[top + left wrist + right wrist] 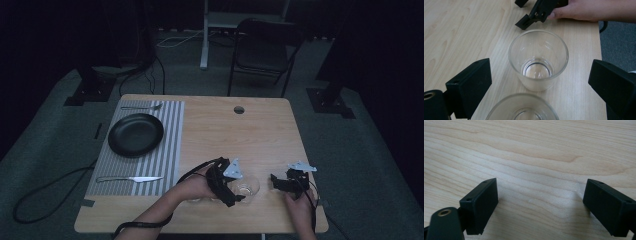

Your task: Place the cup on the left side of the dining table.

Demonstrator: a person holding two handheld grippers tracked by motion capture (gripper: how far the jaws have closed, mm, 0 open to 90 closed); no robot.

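Observation:
Two clear empty glasses stand on the wooden table (225, 125) near its front edge. In the left gripper view the farther glass (538, 60) stands upright between my wide-apart jaws without touching them, and the nearer glass's rim (522, 107) shows at the bottom. My left gripper (540, 82) is open around the farther glass (248, 187); in the high view the left gripper (239, 192) points right. My right gripper (276, 182) rests just right of that glass and points left at it. It is open over bare wood (541, 205), and its jaw tips (534, 15) lie beyond the glass.
A grey striped placemat (170, 150) covers the table's left side. On it lie a black plate (135, 134), a fork (141, 107) behind the plate and a knife (129, 178) in front. A round cable hole (239, 109) sits near the far edge. A folding chair (265, 50) stands beyond.

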